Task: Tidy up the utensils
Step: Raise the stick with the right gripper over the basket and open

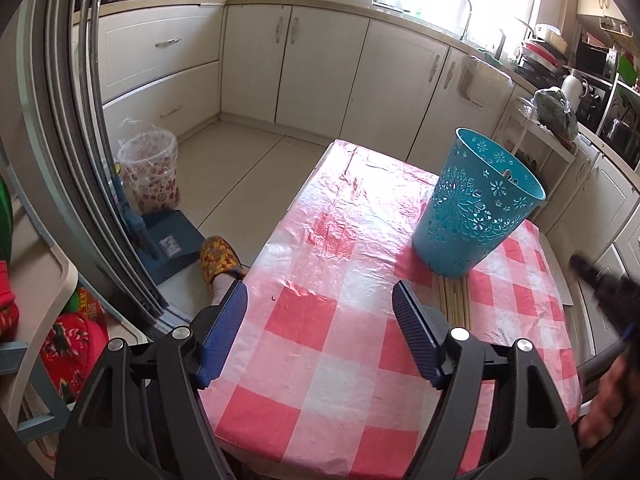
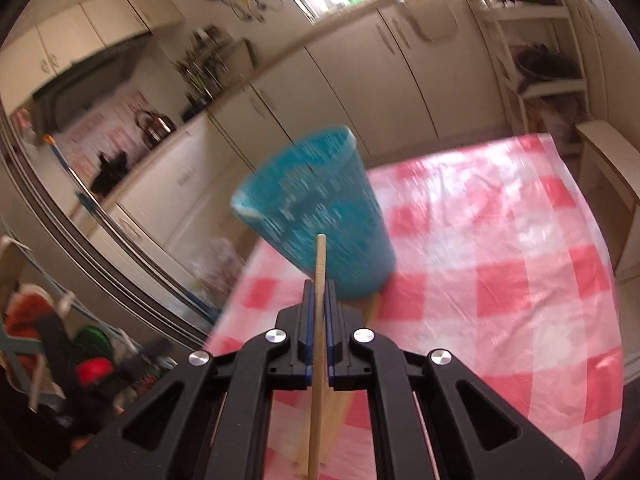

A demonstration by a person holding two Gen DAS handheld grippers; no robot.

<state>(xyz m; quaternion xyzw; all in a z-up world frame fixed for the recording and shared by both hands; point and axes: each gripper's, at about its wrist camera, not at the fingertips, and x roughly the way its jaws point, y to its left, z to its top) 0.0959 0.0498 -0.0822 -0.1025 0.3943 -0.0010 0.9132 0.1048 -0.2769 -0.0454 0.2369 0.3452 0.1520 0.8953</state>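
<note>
Clamped tight, the right gripper pinches one pale wooden chopstick pointing at the perforated turquoise plastic holder near the far right edge of the pink-checked tablecloth, more chopsticks lying against its base, while the left gripper gapes wide, empty above the cloth.

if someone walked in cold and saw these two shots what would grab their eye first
Probably the teal cutout basket, upright on the pink-and-white checked tablecloth with a bundle of wooden chopsticks lying on the cloth at its base. Next, the right gripper, shut on a single chopstick that points toward the basket. The left gripper hangs open and empty over the near part of the table.
</note>
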